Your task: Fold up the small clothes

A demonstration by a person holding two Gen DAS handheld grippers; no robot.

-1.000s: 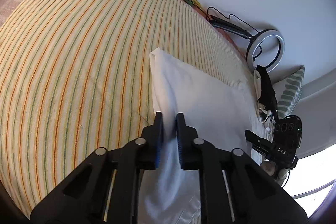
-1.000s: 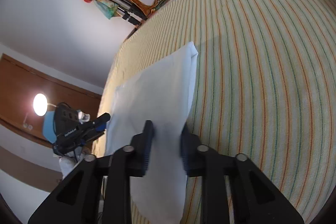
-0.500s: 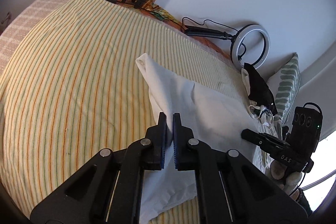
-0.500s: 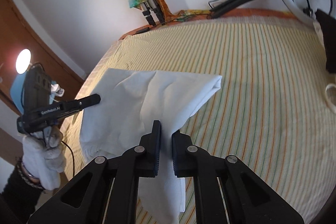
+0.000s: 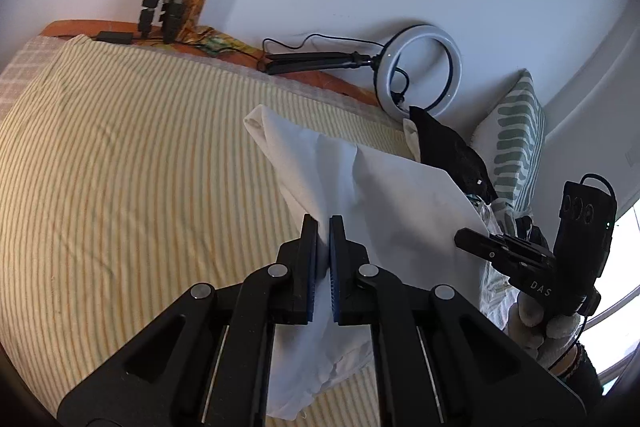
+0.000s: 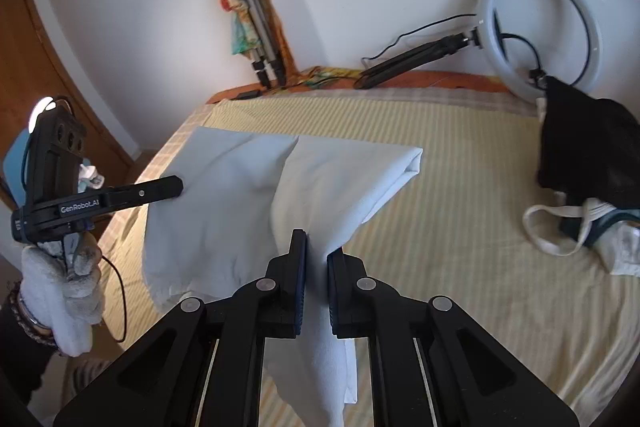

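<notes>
Blk grippers [image 5: 323,259], white gloves [image 6: 64,291]

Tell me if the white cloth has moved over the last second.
Yes. The white cloth lay flat on the striped bed; now both grippers, left and right, hold it pinched and lifted, its far fold nearer the ring light.

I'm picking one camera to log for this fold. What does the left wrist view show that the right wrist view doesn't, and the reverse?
Only the left wrist view shows the green-patterned pillow against the wall. Only the right wrist view shows the wooden door and the white strap lying beside the black garment. Both show the white garment pinched by the left gripper and right gripper, the striped bedspread, the ring light and the tripod.
</notes>
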